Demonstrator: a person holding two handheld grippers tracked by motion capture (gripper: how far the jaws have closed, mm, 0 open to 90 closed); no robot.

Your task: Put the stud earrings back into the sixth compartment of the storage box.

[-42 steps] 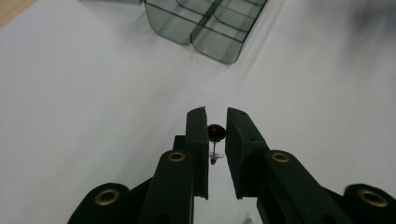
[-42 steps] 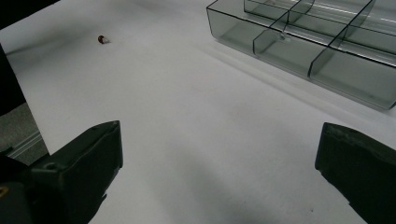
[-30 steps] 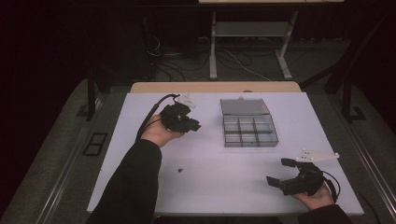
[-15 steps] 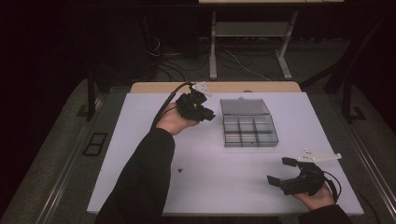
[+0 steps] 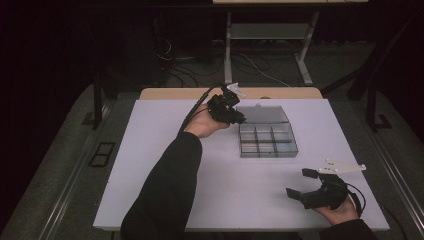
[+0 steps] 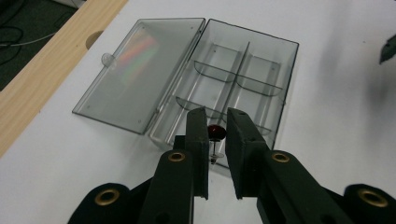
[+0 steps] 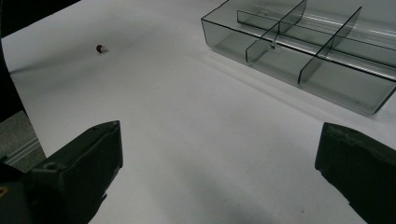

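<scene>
1. pinching a small dark-red pushpin (image 6: 216, 132) between its two black jaws, the left gripper (image 5: 235, 116) hangs above the near-left corner of the clear compartment box (image 5: 268, 140); the jaws stand nearly closed, with only the pin's width between them, and the pin's metal point hangs down below its head.
2. seen from the left gripper view, the pin sits just over the end compartment nearest the gripper, clear of the box floor as far as can be told.
3. the left hand (image 5: 205, 125) wraps the gripper from behind, a dark sleeve (image 5: 165, 195) runs back to the bottom edge of the high view, and a black cable (image 5: 197, 107) loops off the gripper's far side.
4. the box lies open near the far middle of the white table (image 5: 150, 160), its flat lid (image 6: 135, 70) folded out beside the tray toward the wooden back edge (image 6: 42, 79); dividers split the tray into six cells.
5. the right gripper (image 5: 305, 187) is held low at the near-right corner of the table, well apart from the box, its jaws spread wide and holding nothing.
6. in the right gripper view a second small dark-red pin (image 7: 100, 48) lies alone on the table, well apart from the box.
</scene>
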